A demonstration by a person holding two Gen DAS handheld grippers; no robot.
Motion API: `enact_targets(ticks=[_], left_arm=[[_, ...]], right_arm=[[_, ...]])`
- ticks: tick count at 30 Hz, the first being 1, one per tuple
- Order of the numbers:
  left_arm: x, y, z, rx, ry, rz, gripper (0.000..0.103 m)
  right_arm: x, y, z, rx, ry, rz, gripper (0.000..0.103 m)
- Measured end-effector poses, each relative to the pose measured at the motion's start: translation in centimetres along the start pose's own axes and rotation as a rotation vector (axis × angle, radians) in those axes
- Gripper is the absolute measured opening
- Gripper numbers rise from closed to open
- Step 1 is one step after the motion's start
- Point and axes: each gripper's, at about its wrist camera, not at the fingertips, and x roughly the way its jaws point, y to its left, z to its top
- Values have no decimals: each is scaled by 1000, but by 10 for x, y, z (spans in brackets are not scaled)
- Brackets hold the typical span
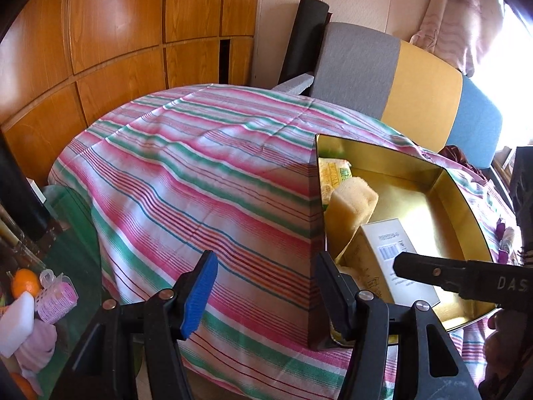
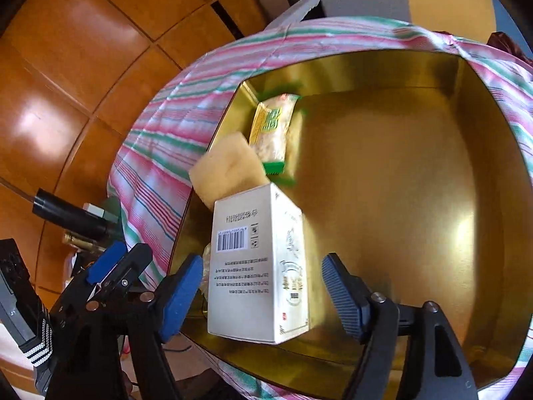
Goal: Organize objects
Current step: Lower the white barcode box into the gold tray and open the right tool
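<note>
Table (image 1: 206,166): draped in a pink, green and white striped cloth (image 1: 173,200).
Tin (image 2: 416,153): a gold open box is seen on the cloth at the table's right side.
White carton (image 2: 260,266): stood inside the tin against its near-left wall, barcode up.
Sponge (image 2: 226,170): yellow, propped in the tin just behind the carton.
Snack packet (image 2: 273,130): laid beyond the sponge.
Right hand-held gripper (image 2: 263,295): jaws spread either side of the carton, pads clear, nothing gripped.
Left hand-held gripper (image 1: 266,290): part open astride the tin's near corner; contact cannot be told.
</note>
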Motion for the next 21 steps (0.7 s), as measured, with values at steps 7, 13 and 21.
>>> enact_targets(ticks=[7,13,21], left_arm=[[-17,-13,5,44,-51,-2,62],[-30,-28,9,83,-80,-21,64],[-41,-57,15,149,-106,-60,65]], right_arm=[[-39,-5,-1,-53,-96,-68,76],[-68,-16,-5,-85,-171,-145,76],[-112,-59,-10,-51,-236,-220,76]])
